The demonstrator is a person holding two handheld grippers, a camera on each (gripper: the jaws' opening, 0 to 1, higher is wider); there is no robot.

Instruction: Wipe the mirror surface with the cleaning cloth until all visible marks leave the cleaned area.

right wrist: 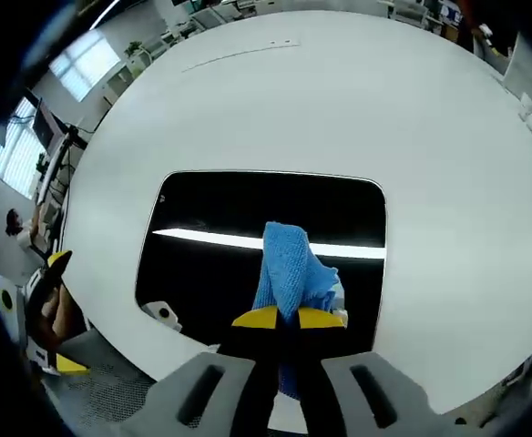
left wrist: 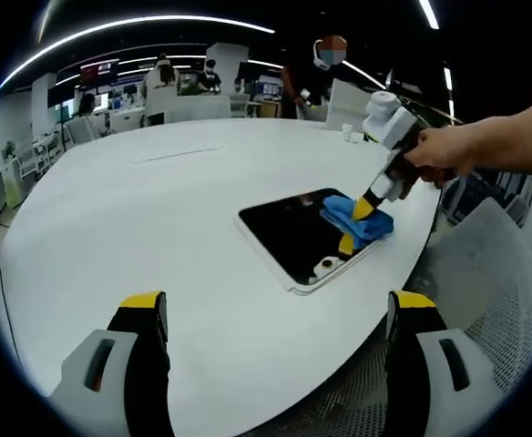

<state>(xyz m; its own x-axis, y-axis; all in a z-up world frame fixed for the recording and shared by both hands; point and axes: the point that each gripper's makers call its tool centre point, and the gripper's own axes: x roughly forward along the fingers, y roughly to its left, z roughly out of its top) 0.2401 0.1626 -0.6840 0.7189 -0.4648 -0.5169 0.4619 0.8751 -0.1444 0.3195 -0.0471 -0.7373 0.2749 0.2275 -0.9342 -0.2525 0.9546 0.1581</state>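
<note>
A white round counter (left wrist: 138,218) carries a dark rectangular mirror (right wrist: 239,205) lying flat, right of centre in the left gripper view and close to the counter's near rim. The right claw (right wrist: 289,319) is clamped on a blue cleaning cloth (right wrist: 289,264), pressing it onto the glass, likely mid-wipe. The left claw (left wrist: 275,314), jaws apart, hovers clear at the bottom. Open counter lies above and left.
</note>
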